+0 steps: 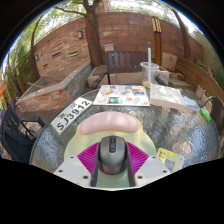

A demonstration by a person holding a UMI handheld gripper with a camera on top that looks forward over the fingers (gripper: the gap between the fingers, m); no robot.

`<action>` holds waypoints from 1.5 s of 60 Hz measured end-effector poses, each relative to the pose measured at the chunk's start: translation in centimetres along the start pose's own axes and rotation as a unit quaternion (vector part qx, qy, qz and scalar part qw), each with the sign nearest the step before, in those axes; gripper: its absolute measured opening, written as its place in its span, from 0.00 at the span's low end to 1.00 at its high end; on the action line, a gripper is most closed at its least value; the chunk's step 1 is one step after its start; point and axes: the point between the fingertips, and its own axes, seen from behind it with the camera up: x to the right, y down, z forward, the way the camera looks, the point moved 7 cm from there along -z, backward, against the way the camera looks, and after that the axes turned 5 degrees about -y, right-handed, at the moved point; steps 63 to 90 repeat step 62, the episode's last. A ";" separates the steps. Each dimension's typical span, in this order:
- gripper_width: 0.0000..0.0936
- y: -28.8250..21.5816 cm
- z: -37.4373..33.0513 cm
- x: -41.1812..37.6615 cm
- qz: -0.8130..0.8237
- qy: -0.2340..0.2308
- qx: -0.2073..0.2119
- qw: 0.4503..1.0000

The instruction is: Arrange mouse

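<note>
Outdoors on a glass table [60, 140], the gripper [112, 160] clamps the mouse [111, 152], carrying it; next, set it down short of the wrist rest [108, 123].

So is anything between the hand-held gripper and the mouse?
Nothing visible. The mouse already sits between the hand-held gripper fingers, on the glass table, just short of the pink wrist rest.

It was an outdoor patio: brick walls [62, 55], a tree trunk [93, 30] and leafy branches [30, 30] stood beyond the glass table [60, 140].
</note>
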 end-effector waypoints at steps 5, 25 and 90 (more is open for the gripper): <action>0.54 -0.5 -0.3 0.0 -0.021 0.006 0.012 1.000; 0.92 -2.4 -14.2 -3.3 -0.047 0.038 0.037 0.997; 0.92 4.1 -36.7 -10.5 -0.061 0.093 0.085 0.990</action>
